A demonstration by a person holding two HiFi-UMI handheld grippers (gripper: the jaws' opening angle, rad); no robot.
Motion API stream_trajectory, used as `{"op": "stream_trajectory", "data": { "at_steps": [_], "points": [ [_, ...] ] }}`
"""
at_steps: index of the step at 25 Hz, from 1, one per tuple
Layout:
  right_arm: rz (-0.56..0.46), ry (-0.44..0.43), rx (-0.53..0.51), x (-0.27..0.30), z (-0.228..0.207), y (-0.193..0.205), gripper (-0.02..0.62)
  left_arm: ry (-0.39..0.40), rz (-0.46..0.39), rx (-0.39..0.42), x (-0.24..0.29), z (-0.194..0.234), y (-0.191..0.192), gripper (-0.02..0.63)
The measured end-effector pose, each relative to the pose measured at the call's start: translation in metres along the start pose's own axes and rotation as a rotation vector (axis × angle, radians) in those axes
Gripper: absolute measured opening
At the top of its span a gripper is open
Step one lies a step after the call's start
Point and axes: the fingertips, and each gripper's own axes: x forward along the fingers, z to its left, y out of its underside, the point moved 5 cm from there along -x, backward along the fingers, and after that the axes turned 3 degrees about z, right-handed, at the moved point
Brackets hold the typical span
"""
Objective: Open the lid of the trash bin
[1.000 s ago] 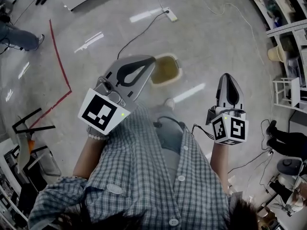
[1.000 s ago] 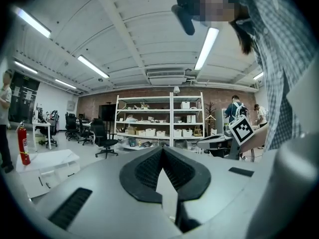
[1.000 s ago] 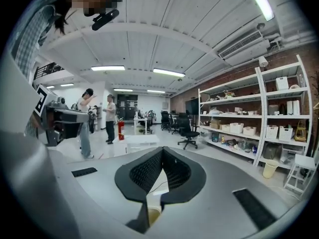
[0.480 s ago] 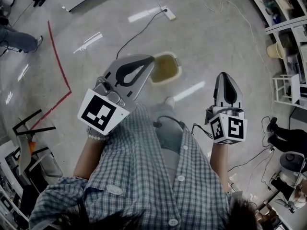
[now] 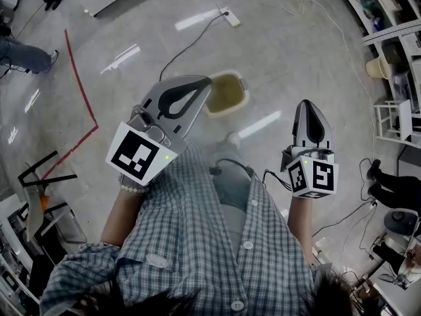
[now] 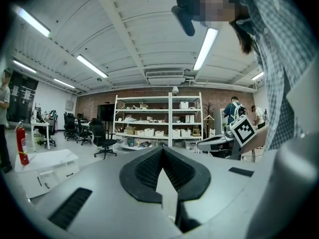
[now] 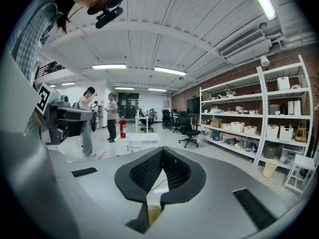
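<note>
left gripper (image 5: 205,82) and right gripper (image 5: 309,105) both shut tip to tip, empty, well clear of trash bin (image 5: 245,101); tan top, lid position unreadable.

Plaid buttoned shirt (image 5: 217,255); grey, black-padded left tongs (image 5: 207,79) and right tongs (image 5: 308,103).

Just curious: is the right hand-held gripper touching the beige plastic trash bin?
Apart. The head view shows bare floor between the right hand-held gripper and the beige plastic trash bin.
</note>
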Motion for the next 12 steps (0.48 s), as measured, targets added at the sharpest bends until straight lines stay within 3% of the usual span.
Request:
{"op": "stream_trajectory", "data": {
  "at_steps": [12],
  "points": [
    [0.021,-0.003,0.007,0.0046,-0.0021,0.0034,0.017,-0.024,0.019,-0.018,-0.0058,0.0068,0.0068,-0.003]
  ]
}}
